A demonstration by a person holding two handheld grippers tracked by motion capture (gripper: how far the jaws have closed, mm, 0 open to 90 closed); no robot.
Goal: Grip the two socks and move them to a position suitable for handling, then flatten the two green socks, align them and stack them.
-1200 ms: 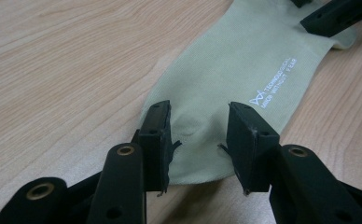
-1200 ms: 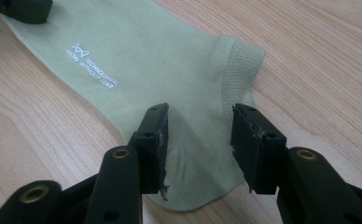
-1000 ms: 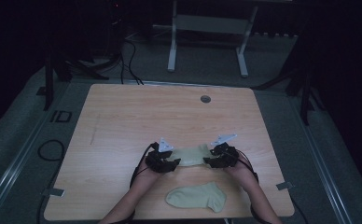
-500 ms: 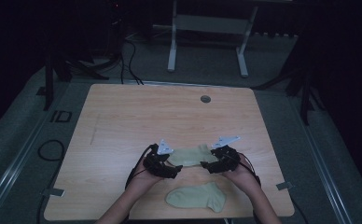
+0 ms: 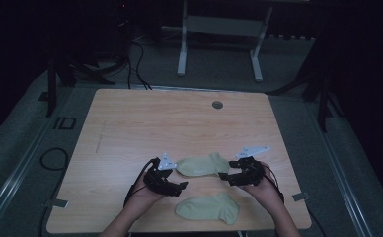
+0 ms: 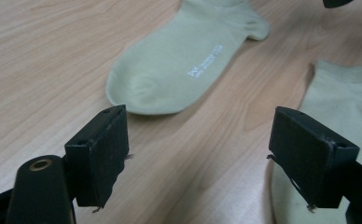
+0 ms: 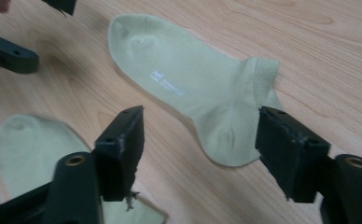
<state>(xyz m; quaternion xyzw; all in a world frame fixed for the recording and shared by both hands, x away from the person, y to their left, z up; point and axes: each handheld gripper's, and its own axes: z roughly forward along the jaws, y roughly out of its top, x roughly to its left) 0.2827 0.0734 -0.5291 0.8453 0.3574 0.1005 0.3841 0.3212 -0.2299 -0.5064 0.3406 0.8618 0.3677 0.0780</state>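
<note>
Since a second ago both hands have drawn back from the far sock (image 5: 202, 165) toward the surface's near edge and apart from each other; in the earlier high view they sat close against its two ends. The far sock lies flat now as then, between the two hands, toe toward the left, cuff toward the right, in the near half of the surface (image 5: 179, 123). The near sock (image 5: 209, 208) has not moved: flat, close to the near edge, just right of centre.

Left hand-held gripper (image 5: 183, 185): jaws wide, nothing between them, having just been opening. In the left gripper view its pads (image 6: 102, 154) hang above bare wood, with the far sock's toe (image 6: 137, 86) just beyond them and the near sock (image 6: 337, 102) at the right.

Right hand-held gripper (image 5: 224, 177): jaws wide, having opened and then closed back a little; nothing gripped. In the right gripper view the far sock's heel and cuff (image 7: 235, 121) lie below and between the pads (image 7: 123, 149), apart from them. The near sock (image 7: 34, 149) shows at lower left there.

Surface: pale wood grain, with a round grommet (image 5: 217, 104) near the far edge. Room: dim, grey carpet (image 5: 327, 148), white metal frame legs (image 5: 219, 44) beyond the far edge, cables (image 5: 130, 59) on the floor at the far left.
</note>
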